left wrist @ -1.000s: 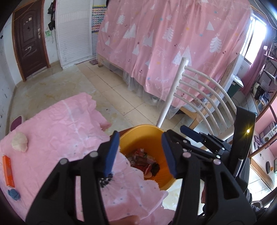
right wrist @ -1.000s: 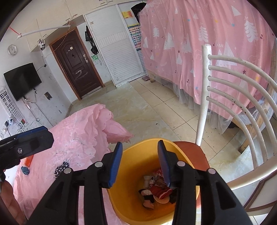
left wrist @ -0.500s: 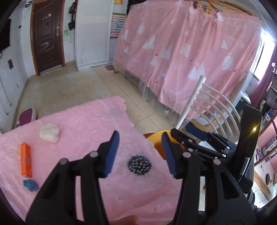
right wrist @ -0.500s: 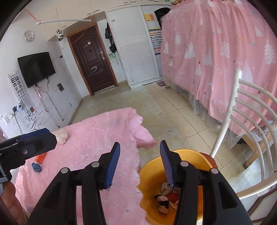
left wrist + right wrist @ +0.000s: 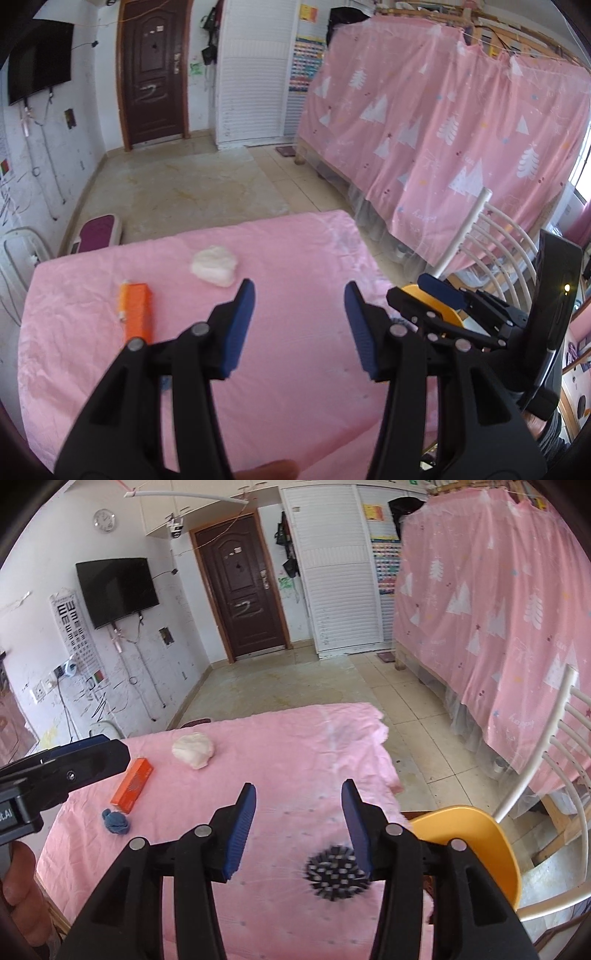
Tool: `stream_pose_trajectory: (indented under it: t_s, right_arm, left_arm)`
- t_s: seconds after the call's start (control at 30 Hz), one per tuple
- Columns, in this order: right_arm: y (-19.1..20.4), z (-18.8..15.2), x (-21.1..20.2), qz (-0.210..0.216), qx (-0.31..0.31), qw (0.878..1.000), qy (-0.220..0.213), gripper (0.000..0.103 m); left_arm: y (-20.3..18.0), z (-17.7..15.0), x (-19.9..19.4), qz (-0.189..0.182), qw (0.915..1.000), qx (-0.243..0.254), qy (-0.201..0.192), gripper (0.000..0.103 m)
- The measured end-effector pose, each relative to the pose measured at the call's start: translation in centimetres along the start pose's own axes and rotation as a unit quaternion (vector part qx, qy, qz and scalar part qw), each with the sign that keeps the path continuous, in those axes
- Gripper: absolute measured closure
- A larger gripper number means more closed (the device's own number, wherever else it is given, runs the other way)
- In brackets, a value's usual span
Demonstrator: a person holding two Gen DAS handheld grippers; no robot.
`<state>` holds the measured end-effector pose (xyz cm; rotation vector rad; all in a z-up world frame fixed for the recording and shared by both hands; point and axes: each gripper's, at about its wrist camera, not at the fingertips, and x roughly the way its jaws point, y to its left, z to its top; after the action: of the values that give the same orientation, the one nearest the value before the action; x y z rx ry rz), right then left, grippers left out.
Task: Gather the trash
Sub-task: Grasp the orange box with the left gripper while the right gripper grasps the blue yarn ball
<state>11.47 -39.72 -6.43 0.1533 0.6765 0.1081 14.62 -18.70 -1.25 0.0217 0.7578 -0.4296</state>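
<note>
Your left gripper (image 5: 299, 325) is spread wide with nothing between its blue pads (image 5: 236, 328), hovering over the pink-covered table (image 5: 295, 258). Ahead of it and slightly to its left lies a crumpled white wad (image 5: 215, 266); further left, beside the left finger, an orange carton (image 5: 137, 312) lies flat on the cloth. A bit of blue shows under the left finger, too hidden to name from that view.

Your right gripper (image 5: 297, 814) also stands open and holds nothing, above the near part of the same table (image 5: 295, 746). Just below its right finger sits a black spiky ball with white tips (image 5: 338, 873), blurred, resting on the cloth near the table's right edge. Off to the gripper's left lie a small blue crumpled scrap (image 5: 116, 821) and, just beyond it, the orange carton (image 5: 133, 784), with the white wad (image 5: 194, 750) farther ahead.

To the right of the right gripper, past the table edge, the orange bin (image 5: 476, 845) stands on a white slatted chair (image 5: 554, 746). From the left wrist view, the right gripper (image 5: 443, 295) hides most of the bin.
</note>
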Motion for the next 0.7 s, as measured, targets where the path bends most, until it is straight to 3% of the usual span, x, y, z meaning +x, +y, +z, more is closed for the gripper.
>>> stream_pose_trajectory:
  t_s: [0.37, 0.7]
  right_arm:
    - [7.1, -0.1, 2.6, 0.025, -0.049, 0.998, 0.024, 0.065]
    - [12.1, -1.2, 4.5, 0.047, -0.091, 0.994, 0.049, 0.065]
  left_arm:
    - [6.5, -1.2, -0.5, 0.058, 0.9975, -0.035, 0.019, 0.055]
    - [10.5, -2.6, 0.8, 0.081, 0.9933, -0.061, 0.054, 0.055]
